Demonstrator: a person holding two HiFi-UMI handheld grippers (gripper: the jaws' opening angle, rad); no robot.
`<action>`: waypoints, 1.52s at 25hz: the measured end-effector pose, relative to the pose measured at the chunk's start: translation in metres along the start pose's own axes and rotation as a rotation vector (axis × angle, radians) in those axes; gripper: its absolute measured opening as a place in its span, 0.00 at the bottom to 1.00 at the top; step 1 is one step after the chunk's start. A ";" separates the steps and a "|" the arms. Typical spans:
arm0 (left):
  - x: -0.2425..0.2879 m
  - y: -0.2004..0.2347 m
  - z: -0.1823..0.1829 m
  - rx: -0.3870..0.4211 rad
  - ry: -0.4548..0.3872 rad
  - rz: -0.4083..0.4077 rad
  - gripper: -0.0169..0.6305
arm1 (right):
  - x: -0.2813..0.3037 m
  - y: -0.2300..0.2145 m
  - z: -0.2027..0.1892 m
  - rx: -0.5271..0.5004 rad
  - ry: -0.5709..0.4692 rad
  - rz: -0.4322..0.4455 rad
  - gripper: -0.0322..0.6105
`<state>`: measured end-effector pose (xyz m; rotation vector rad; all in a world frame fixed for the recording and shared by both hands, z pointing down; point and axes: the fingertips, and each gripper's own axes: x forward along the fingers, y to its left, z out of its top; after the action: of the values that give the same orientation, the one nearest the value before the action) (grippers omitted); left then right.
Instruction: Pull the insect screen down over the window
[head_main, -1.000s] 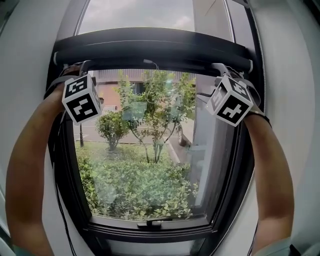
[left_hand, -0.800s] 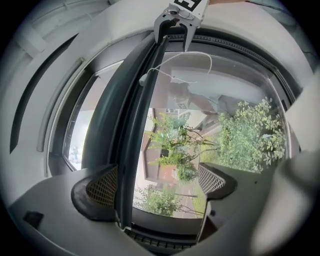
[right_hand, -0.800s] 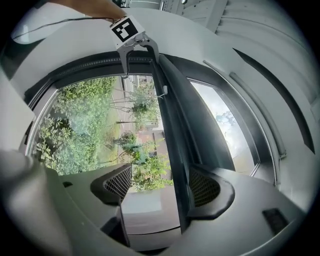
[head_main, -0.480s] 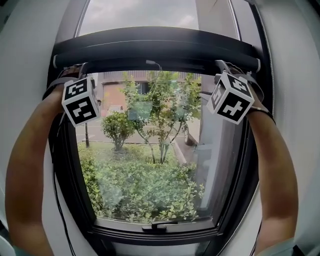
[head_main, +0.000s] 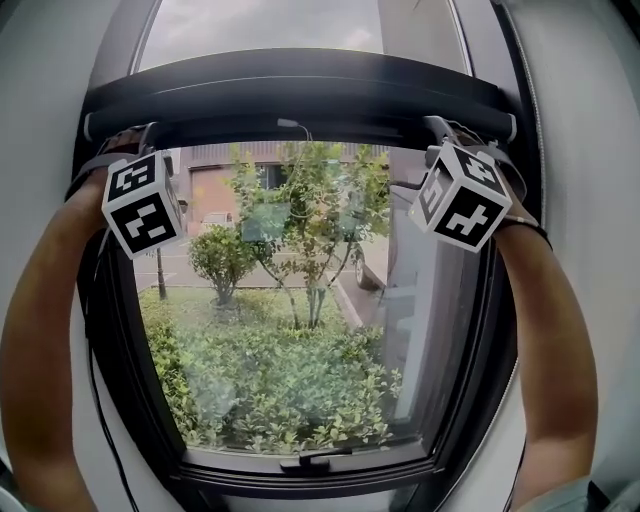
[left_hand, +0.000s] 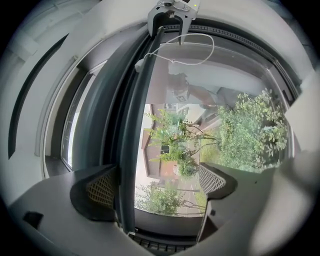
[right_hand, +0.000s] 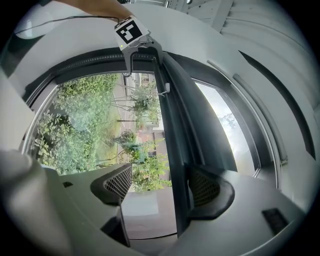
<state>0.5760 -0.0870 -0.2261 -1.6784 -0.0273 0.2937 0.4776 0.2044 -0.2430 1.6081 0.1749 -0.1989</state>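
The insect screen's dark pull bar (head_main: 300, 100) spans the top of the window, with glass open to the garden below it. My left gripper (head_main: 128, 140) is at the bar's left end and my right gripper (head_main: 442, 128) at its right end. In the left gripper view the bar (left_hand: 131, 130) runs between the wide-apart jaws of the left gripper (left_hand: 159, 185), close to the left pad (left_hand: 102, 187). In the right gripper view the bar (right_hand: 175, 130) passes between the jaws of the right gripper (right_hand: 161, 186), against the right pad (right_hand: 206, 189). Both are open.
A thin white pull cord (left_hand: 192, 37) hangs from the bar's middle. The dark window frame (head_main: 300, 470) carries a latch at the bottom centre. White wall (head_main: 590, 200) flanks the window on both sides. Bushes and a building lie outside.
My left gripper has shifted a little to the left along the bar. The right gripper and the bar stay at about the same height.
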 end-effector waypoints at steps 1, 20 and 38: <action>-0.001 0.002 -0.001 0.007 0.002 0.002 0.80 | 0.000 -0.001 0.000 0.001 -0.001 -0.001 0.58; -0.009 -0.040 -0.005 0.046 0.007 -0.063 0.80 | -0.015 0.044 -0.007 -0.064 0.072 0.146 0.58; -0.040 -0.135 -0.020 0.051 0.025 -0.171 0.80 | -0.048 0.132 -0.005 -0.064 0.084 0.281 0.58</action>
<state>0.5622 -0.0962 -0.0854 -1.6171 -0.1428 0.1430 0.4617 0.2036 -0.1030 1.5592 0.0178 0.0901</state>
